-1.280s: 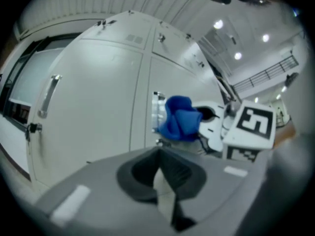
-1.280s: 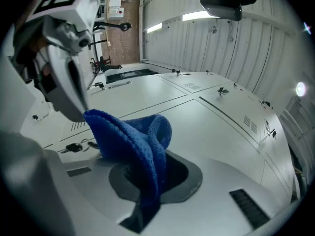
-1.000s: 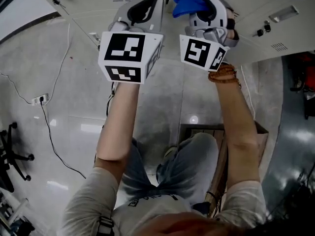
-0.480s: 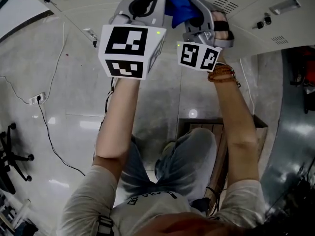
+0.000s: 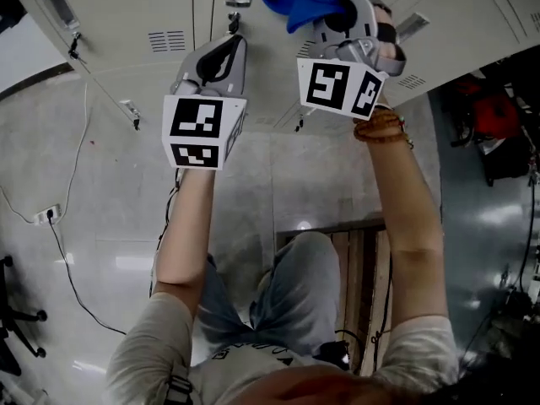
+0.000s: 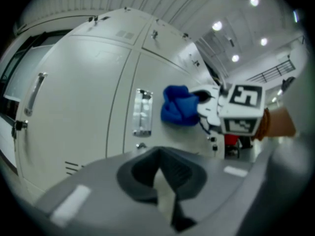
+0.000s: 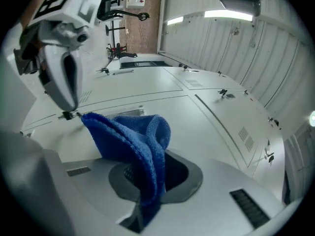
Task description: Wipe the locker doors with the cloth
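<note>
The blue cloth (image 5: pixel 302 0) (image 7: pixel 140 146) is bunched in my right gripper (image 5: pixel 342 11), whose jaws are shut on it, and it is held up against a pale grey locker door (image 5: pixel 126 15). From the left gripper view the cloth (image 6: pixel 179 111) sits on the door just right of a metal label holder (image 6: pixel 142 113). My left gripper (image 5: pixel 224 57) hangs lower and to the left, close to the lockers, jaws together and holding nothing. Its narrow tip (image 7: pixel 69 109) shows in the right gripper view beside the cloth's corner.
Locker doors with vents (image 5: pixel 166 40) and small latches run across the top. A wooden pallet (image 5: pixel 359 251) lies by the person's feet. A cable and power strip (image 5: pixel 46 216) trail over the glossy floor at left. Red equipment (image 5: pixel 485 116) stands at right.
Both grippers have moved up the locker fronts. The left gripper has dropped away to the left of the right one. The cloth stays in the right gripper.
</note>
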### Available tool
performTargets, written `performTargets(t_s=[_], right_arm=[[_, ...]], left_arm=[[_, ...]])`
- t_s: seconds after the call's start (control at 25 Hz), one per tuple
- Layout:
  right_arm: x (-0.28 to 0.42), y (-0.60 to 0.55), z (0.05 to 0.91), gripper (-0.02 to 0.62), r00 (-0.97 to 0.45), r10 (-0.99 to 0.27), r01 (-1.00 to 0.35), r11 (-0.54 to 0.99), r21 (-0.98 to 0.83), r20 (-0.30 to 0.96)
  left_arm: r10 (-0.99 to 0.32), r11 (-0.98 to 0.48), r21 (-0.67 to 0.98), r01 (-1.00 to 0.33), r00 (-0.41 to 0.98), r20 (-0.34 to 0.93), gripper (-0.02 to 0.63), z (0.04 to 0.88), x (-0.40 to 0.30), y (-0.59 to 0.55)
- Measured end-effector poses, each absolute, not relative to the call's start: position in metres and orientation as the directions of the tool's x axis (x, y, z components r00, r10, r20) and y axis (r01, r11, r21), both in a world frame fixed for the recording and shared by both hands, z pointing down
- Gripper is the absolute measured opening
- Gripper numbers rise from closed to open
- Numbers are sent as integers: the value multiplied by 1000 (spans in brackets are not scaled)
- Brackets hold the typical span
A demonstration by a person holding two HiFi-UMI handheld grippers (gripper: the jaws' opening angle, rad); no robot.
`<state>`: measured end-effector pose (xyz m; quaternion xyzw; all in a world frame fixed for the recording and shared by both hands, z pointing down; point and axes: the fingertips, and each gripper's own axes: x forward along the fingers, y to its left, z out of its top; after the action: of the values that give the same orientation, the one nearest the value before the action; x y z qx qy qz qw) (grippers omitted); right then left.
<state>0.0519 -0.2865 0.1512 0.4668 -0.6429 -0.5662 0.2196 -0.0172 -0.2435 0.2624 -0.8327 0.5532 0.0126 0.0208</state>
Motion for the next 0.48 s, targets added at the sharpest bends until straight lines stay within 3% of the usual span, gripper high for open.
performTargets(t_s=[0.48], right_arm=[[59, -283, -12, 29, -426, -803, -426, -229, 876, -417]], left_arm=[[-907, -420, -36, -907, 421, -14, 2, 267, -2, -225]])
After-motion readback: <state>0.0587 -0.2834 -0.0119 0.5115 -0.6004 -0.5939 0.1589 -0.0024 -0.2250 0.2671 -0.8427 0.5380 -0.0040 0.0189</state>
